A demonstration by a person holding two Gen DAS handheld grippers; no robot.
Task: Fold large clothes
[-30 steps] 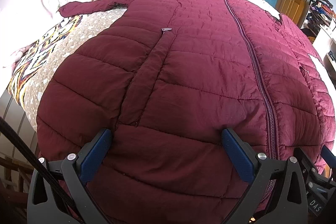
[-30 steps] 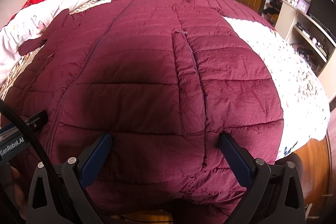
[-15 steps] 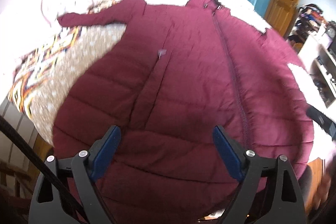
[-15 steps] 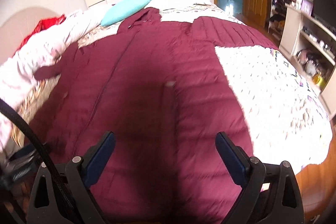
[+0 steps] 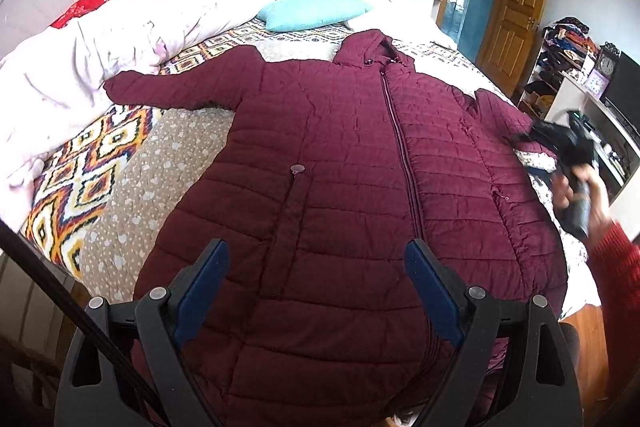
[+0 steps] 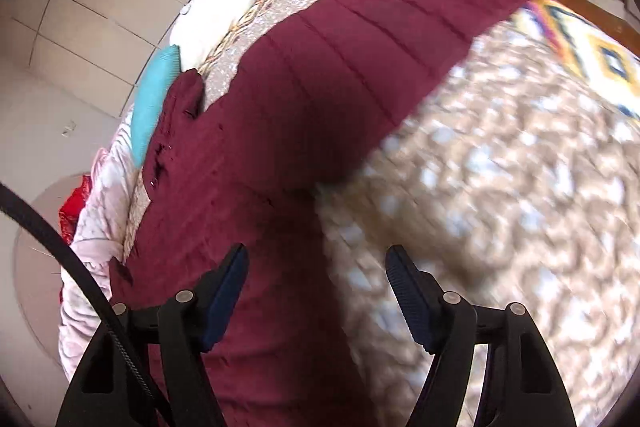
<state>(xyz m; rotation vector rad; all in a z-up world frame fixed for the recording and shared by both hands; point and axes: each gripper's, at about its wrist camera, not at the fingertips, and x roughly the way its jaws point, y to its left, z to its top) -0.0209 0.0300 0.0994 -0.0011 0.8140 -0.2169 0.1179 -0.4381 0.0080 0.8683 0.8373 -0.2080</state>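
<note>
A long maroon quilted coat point(image 5: 352, 167) lies flat and zipped on the bed, hood toward the pillows, both sleeves spread out. My left gripper point(image 5: 316, 267) is open and empty above the coat's hem, left of the zipper. My right gripper point(image 6: 318, 275) is open and empty, hovering over the coat's right side edge under its right sleeve point(image 6: 360, 39). In the left wrist view the right gripper point(image 5: 560, 143) shows blurred at the coat's right sleeve, held by a hand in a red sleeve.
The bed has a patterned bedspread point(image 5: 92, 167). A pale crumpled duvet point(image 5: 80, 59) lies at the left, a teal pillow point(image 5: 312, 9) at the head. Shelves and a desk point(image 5: 580, 87) stand to the right, next to a wooden door point(image 5: 516, 15).
Both grippers have lifted away from the coat's hem. The left one pulled back and higher. The right one swung to the coat's right side and now faces the right sleeve and bedspread.
</note>
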